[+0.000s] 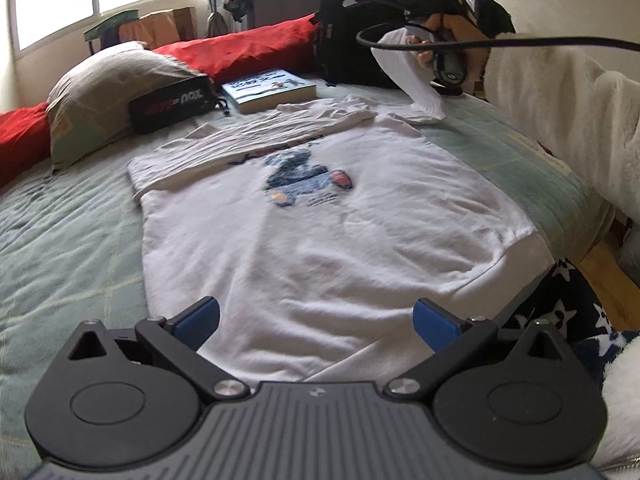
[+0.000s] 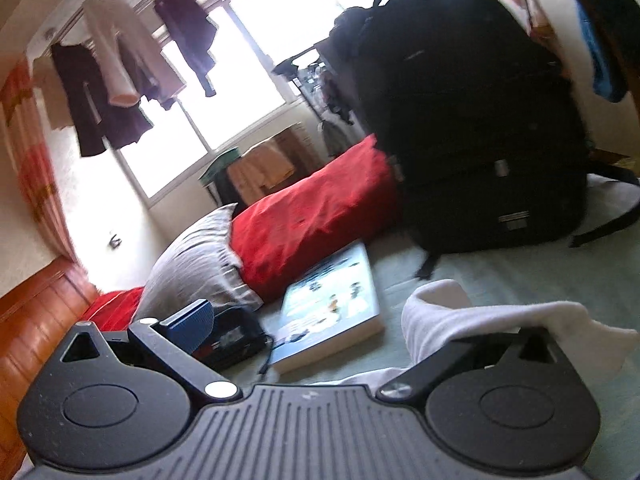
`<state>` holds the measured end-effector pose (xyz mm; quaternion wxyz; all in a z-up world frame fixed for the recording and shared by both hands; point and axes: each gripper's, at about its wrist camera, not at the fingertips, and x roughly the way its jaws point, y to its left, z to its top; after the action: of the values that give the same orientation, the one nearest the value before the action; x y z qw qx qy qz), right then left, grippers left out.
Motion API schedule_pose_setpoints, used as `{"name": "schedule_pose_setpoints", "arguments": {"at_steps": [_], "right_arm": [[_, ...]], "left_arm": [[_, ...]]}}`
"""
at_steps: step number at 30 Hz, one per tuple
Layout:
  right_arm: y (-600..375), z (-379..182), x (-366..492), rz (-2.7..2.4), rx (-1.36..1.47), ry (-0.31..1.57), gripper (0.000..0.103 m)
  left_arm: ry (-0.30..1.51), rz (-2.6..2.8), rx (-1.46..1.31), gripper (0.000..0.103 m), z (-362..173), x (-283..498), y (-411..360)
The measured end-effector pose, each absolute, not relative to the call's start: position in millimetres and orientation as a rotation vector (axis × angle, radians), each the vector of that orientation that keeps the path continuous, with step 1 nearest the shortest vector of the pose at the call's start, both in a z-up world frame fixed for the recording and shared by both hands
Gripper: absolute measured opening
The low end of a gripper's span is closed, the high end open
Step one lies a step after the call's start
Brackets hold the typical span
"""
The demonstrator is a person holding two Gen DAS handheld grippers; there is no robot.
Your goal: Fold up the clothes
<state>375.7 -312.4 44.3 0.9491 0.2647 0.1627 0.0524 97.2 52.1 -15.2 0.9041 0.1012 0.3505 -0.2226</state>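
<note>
A white sweatshirt [image 1: 320, 240] with a blue print lies flat on the pale green bed cover [image 1: 72, 220]. One sleeve [image 1: 248, 140] is folded across its chest. My left gripper [image 1: 316, 320] hovers open over the hem, with nothing between its blue pads. At the far side, a hand holds my right gripper [image 1: 448, 68] raised, and the other sleeve [image 1: 404, 76] hangs from it. In the right wrist view my right gripper [image 2: 360, 324] stands open. That sleeve [image 2: 460, 312] is draped over its right finger and hides the tip.
A book [image 1: 272, 88], a black case [image 1: 172, 106], a grey pillow [image 1: 108, 88] and red pillows [image 1: 248, 48] lie beyond the sweatshirt. A black backpack [image 2: 480, 120] stands at the bed's far end. A cable [image 1: 520, 42] crosses a person's fluffy white sleeve [image 1: 560, 120] at right.
</note>
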Motion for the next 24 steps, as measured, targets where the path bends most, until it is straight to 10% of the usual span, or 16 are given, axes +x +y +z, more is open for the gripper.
{"name": "schedule_pose_setpoints", "arguments": {"at_steps": [24], "right_arm": [[-184.7,38.8,411.7,0.280,0.487,0.377,0.103]], "left_arm": [[0.783,-0.418,0.160,0.102,-26.3,102.1,77.4]]}}
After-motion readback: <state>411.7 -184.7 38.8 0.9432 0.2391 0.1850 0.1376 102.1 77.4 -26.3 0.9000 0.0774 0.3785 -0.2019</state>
